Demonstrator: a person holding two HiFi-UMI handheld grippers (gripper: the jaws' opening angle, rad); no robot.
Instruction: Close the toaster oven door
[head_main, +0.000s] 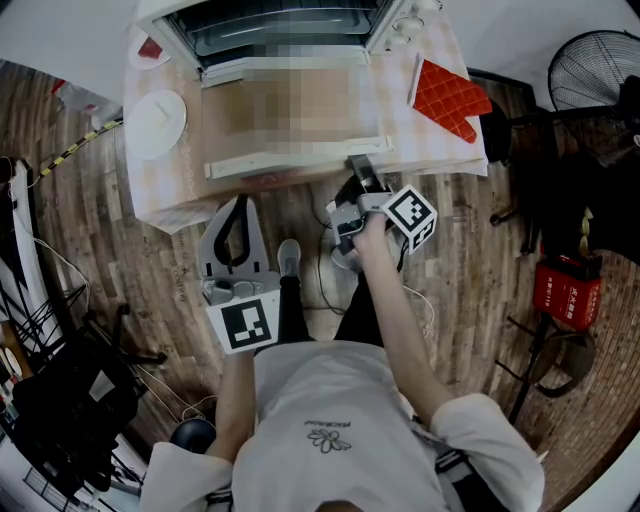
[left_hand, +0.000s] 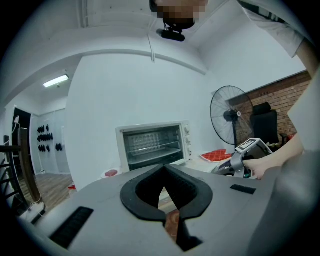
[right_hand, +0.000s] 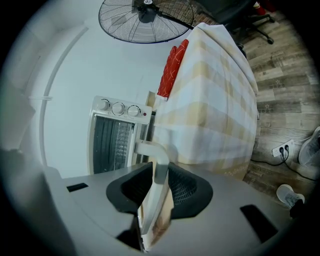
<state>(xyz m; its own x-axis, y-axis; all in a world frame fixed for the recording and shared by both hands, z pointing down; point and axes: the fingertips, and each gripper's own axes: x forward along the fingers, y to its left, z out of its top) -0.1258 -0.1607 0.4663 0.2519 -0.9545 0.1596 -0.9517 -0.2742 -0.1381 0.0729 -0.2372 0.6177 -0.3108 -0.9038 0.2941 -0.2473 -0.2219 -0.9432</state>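
A white shirt (head_main: 330, 420) fills the near edge of the head view, with both forearms reaching out from it. Beyond them the toaster oven door (head_main: 300, 143) lies dropped open and roughly level. It is hinged at its far edge and points toward the person. Its long axis and its pale handle (head_main: 290, 157) run left to right, close to the bench's near edge. The toaster oven (head_main: 290, 25) stands at the far side of the bench (head_main: 420, 135), its open mouth facing near and its wire rack showing.

A pale checked cloth covers the bench. A red quilted mitt (head_main: 450, 95) lies right of the door, a white round plate (head_main: 155, 120) lies to its left, and a small dish (head_main: 150, 48) sits farther back. Wood-plank floor (head_main: 470, 270) surrounds the bench. A standing fan (head_main: 590, 65) is at the far right, with a red case (head_main: 568, 290) nearer. The walls are white, with a brick section (left_hand: 285, 95) to the right.

The right hand-held gripper (head_main: 358, 168) is clamped on the right end of the handle, and the white bar (right_hand: 152, 150) passes between its dark pads. The left hand-held gripper (head_main: 238, 205) hangs off the bench's near left corner. Its tips are together and nothing is between them.
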